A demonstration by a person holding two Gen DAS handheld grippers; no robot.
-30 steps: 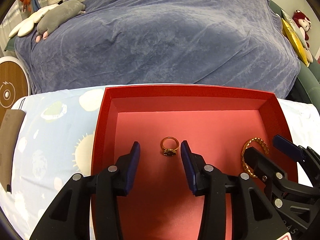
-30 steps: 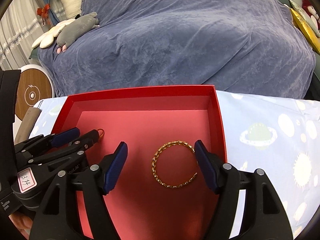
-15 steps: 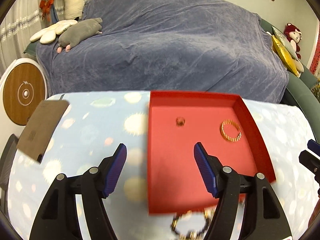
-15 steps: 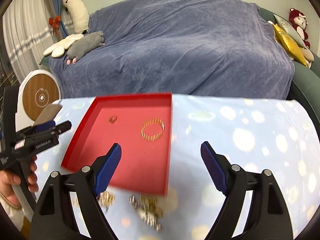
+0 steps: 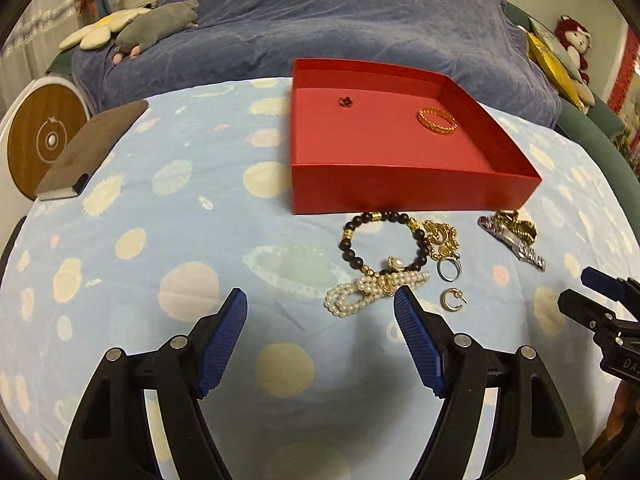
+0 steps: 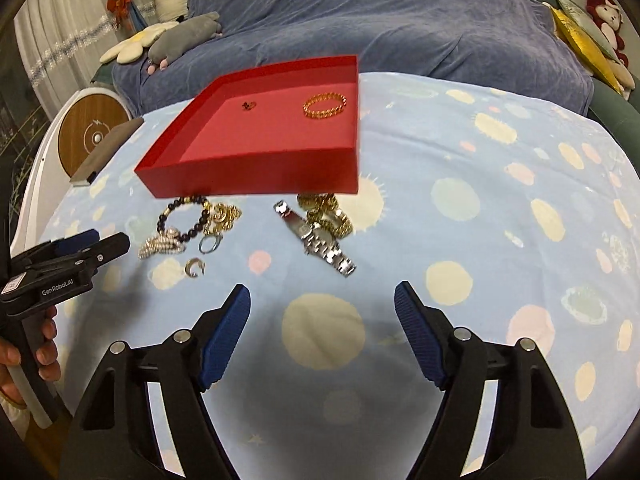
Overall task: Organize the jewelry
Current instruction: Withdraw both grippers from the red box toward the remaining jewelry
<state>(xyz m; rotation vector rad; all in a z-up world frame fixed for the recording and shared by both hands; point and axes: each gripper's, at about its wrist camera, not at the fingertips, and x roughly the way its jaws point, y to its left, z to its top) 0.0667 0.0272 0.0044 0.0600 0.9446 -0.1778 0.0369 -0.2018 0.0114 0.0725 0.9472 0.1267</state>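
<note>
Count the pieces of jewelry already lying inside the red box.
2. A small ring with a dark flower top lies at the back left of the red box; a gold chain bangle lies back right. The near wall may hide something.

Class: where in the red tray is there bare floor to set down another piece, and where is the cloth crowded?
Bare: the red tray floor nearer than the ring and gold bangle. Crowded: cloth along its front wall, from bead bracelet to watch.
</note>
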